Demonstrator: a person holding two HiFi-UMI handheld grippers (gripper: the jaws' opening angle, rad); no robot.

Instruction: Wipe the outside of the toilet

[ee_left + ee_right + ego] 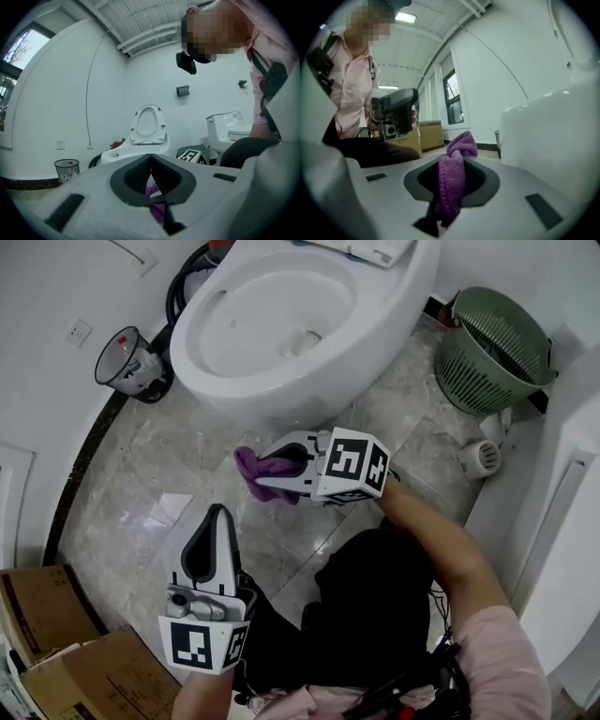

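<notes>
Toilet (309,395) is top centre in head view: white, bowl open, seat up against the wall in left gripper view (148,124). Its outer wall fills the right side of right gripper view.

Right tongs (270,472) pinch a purple cloth (258,465), low over the floor (169,474), just in front of the bowl's front base. In right gripper view the cloth (452,183) is bunched between both pads, with a tuft sticking out past the tips. A strip of floor shows between the tuft and the toilet wall, so it is near but not touching.

Left tongs (217,515) are pressed together and grip nothing. They are close to the person's lap, well apart from the toilet and pointing toward it. In left gripper view the pads (138,174) meet at the tip. The purple showing through the gap below them looks like the cloth beyond, not something gripped. The right gripper's marker cube (192,157) shows just right of them.

Surroundings:
- green basket (492,352) on the floor right of the toilet
- black wire bin (127,357) left of the toilet, against the wall
- cardboard boxes (56,610) bottom left
- second toilet (225,126) at the right of left gripper view
- pink sleeve (506,662) on the right arm
</notes>
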